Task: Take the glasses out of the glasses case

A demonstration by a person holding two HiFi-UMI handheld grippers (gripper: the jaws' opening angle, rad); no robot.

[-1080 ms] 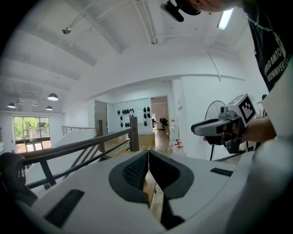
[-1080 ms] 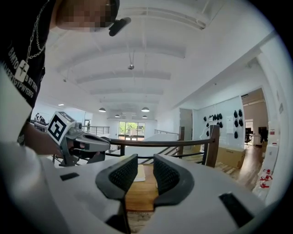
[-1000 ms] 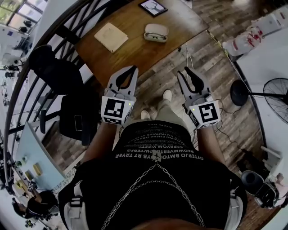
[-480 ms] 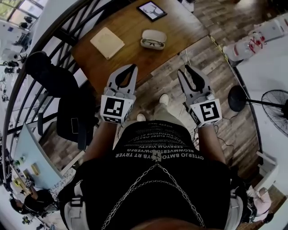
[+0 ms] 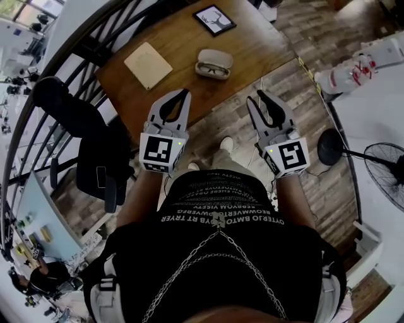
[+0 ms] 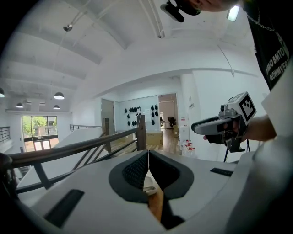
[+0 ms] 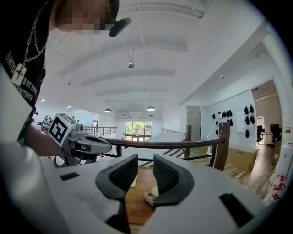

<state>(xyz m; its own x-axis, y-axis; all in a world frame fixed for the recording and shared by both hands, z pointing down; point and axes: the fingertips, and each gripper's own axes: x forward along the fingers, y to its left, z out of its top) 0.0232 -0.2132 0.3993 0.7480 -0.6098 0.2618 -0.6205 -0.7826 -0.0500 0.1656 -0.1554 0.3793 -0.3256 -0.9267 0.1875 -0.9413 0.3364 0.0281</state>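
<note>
An open white glasses case (image 5: 213, 64) lies on the brown wooden table (image 5: 183, 38), with dark-rimmed glasses (image 5: 213, 70) in its lower half. Both grippers hover short of the table's near edge, held in front of the person's body. My left gripper (image 5: 185, 93) is shut with its tips touching and nothing between them. My right gripper (image 5: 260, 96) is open by a narrow gap and holds nothing. In the left gripper view, the case (image 6: 149, 187) shows beneath the closed jaw tips (image 6: 148, 153). The right gripper view shows the case (image 7: 151, 195) below its jaw gap (image 7: 145, 161).
A beige pad (image 5: 148, 65) and a black picture frame (image 5: 214, 19) also lie on the table. A black office chair (image 5: 95, 145) stands to the left by a dark railing (image 5: 57, 82). A floor fan (image 5: 382, 158) and a white table (image 5: 379, 94) are at the right.
The table and case have slid lower and nearer in the head view as the person steps toward them. Both grippers keep their pose and jaw states.
</note>
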